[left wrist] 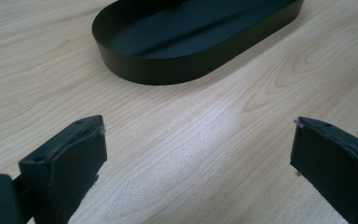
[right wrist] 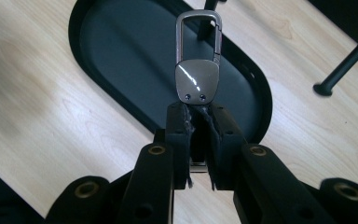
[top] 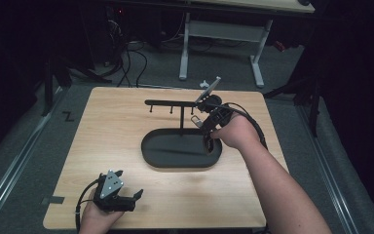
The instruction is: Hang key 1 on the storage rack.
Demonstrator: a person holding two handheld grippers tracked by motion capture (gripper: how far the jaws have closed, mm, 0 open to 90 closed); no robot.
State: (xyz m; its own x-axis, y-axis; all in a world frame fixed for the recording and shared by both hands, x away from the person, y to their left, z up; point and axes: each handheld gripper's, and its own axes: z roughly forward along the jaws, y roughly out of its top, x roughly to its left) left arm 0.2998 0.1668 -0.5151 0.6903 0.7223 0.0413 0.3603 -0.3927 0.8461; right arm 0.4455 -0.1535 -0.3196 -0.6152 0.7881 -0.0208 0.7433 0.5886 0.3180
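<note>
high view: right gripper is up by the right end of the black hook stand, over the right part of the oval tray. Something small and metal hangs at its tip, too tiny here to call. Left gripper just sits at the near-left corner of the wooden table, hand resting, well apart from everything.

left gripper view: jaws spread wide, nothing between them, bare wood under them. The tray's near wall is ahead, and what I can see of the inside looks empty.

right gripper view: here's the good one. Jaws clamped on the flat end of a metal keychain clip, carabiner loop sticking out past the tips, held over the tray. A stand post and one peg tip poke in at the top and right.

progress: my guess is the pickup's done and the hanging isn't. The loop isn't on any peg yet.

hard to tell: which peg it's headed for, and how close the loop is to the bar. The gate side of the clip is hard to read too.
</note>
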